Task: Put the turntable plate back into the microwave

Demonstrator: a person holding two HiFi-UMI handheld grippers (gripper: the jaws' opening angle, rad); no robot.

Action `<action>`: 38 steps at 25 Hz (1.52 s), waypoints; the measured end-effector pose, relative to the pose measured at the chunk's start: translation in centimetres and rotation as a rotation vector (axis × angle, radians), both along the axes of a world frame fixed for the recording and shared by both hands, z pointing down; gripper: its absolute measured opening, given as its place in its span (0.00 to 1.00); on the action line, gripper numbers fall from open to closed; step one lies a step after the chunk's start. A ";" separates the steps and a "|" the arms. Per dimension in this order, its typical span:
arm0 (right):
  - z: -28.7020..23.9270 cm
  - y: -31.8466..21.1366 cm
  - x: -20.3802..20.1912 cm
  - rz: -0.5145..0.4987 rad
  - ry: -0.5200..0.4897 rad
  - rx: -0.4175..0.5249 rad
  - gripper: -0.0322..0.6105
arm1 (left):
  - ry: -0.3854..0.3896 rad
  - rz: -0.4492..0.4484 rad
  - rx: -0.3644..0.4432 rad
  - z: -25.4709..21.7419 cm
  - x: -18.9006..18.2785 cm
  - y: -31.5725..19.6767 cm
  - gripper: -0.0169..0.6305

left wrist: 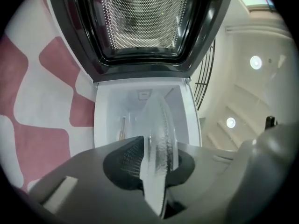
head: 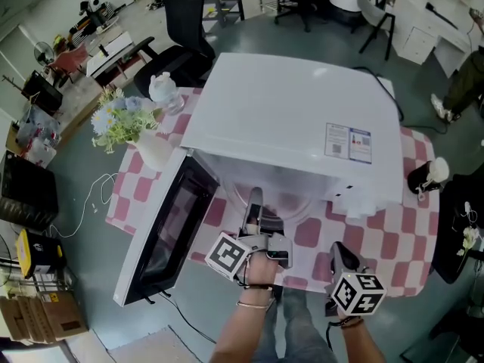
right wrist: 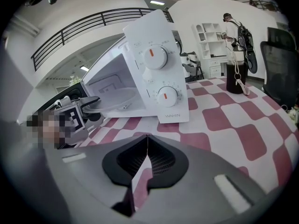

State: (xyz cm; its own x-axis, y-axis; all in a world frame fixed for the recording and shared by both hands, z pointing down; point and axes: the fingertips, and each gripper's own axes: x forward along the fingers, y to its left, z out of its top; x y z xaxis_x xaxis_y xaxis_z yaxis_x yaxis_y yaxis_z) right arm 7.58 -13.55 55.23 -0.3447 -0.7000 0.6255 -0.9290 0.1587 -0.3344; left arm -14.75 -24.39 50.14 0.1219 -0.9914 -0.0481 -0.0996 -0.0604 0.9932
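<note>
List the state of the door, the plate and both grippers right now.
Microwave door: open wide.
Turntable plate: gripped at its rim, partly inside the cavity.
Left gripper: shut on the turntable plate.
Right gripper: shut, empty, above the tablecloth.

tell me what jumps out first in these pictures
A white microwave sits on the pink-checked tablecloth, its door swung wide open. The left gripper clamps the glass turntable plate by its edge at the cavity's mouth; the right gripper is shut, empty.
</note>
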 end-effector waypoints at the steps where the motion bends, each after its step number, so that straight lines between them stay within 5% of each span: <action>1: 0.0 0.0 0.0 -0.002 -0.001 -0.002 0.07 | 0.004 -0.001 -0.002 0.1 0.1 -0.2 0.09; 15: 0.6 0.2 0.4 -0.024 -0.001 -0.018 0.07 | 0.078 -0.028 -0.005 0.9 0.3 -3.4 0.09; 38: 1.0 -0.1 0.2 -0.038 -0.020 -0.038 0.07 | 0.077 -0.026 -0.050 2.0 1.0 -6.4 0.09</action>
